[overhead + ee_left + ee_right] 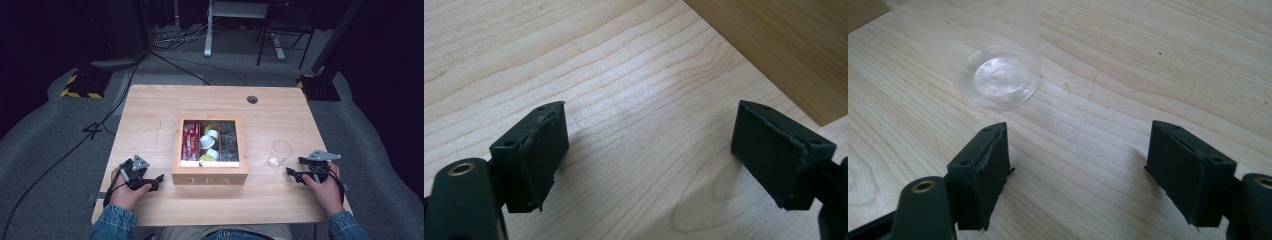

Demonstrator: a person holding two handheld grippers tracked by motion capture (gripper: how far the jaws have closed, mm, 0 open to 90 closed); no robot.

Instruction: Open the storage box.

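A wooden box marked TEA (210, 150) stands open mid-table, with red packets, white and yellow pods and dark pods in its three compartments. A clear plastic cup (279, 153) stands upright to its right; its base (1000, 75) lies just ahead of my right gripper. My left gripper (152, 181) rests low on the table left of the box, open, with bare wood between its pads (544, 150). A side of the box (784, 45) rises at the upper right of the left gripper view. My right gripper (296, 170) is open and holds nothing, a short way right of the cup.
The light wooden table (150, 115) has a cable hole (252, 99) near its far edge. Grey carpet, cables and stand legs lie beyond it. A person's hands and denim sleeves (112, 222) come in at the near edge.
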